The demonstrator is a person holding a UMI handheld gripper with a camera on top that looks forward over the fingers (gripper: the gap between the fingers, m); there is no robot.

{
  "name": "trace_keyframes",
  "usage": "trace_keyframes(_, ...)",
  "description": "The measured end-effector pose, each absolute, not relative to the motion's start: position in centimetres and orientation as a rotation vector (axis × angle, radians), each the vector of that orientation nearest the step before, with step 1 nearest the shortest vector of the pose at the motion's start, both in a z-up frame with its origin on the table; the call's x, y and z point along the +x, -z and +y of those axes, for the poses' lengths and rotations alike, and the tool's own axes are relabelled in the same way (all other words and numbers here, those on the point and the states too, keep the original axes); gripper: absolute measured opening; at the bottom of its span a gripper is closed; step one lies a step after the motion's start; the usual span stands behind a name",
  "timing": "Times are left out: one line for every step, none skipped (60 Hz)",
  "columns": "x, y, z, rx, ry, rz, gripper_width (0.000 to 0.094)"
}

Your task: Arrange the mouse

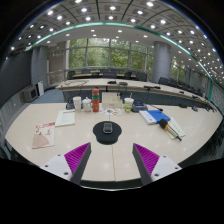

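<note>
A small dark mouse point(108, 127) lies on a round black mouse pad point(107, 133) in the middle of a pale table point(60, 140). My gripper point(112, 160) hangs above the table's near side, well short of the pad. Its two fingers point(76, 157) with purple pads stand wide apart with only bare tabletop between them. The mouse is beyond the fingertips, roughly centred between them.
Bottles and cups point(96, 101) stand at the table's far side. Papers point(44, 135) lie at the left, and a blue item with white sheets point(160, 118) lies at the right. Office desks and chairs fill the room behind.
</note>
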State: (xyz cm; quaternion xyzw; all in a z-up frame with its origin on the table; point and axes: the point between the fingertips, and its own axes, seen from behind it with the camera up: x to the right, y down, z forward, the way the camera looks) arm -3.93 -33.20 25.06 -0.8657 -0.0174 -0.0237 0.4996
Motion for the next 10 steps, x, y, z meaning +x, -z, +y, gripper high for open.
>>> trace_keyframes(-3.9,-25.2,-33.6,-2.092,0.056,-0.042,0.0852)
trace_keyframes(-3.8,-25.4,-33.9,-2.090,0.054,-0.042,0.0850)
trace_keyframes(-3.8,-25.5,-34.1,-2.089,0.052,-0.041,0.0852)
trace_keyframes(-3.7,-25.7,-34.4,-2.088,0.052,-0.040,0.0854)
trace_keyframes(-3.7,-25.8,-34.6,-2.088,0.051,-0.041,0.0852)
trace_keyframes(-3.6,-25.9,-34.8,-2.087,0.051,-0.042,0.0853)
trace_keyframes(-3.6,-26.0,-35.0,-2.083,0.049,-0.042,0.0853)
trace_keyframes(-3.6,-26.2,-35.1,-2.078,0.046,-0.040,0.0854)
trace_keyframes(-3.6,-26.3,-35.1,-2.072,0.042,-0.038,0.0855)
trace_keyframes(-3.6,-26.5,-35.2,-2.068,0.035,-0.034,0.0855)
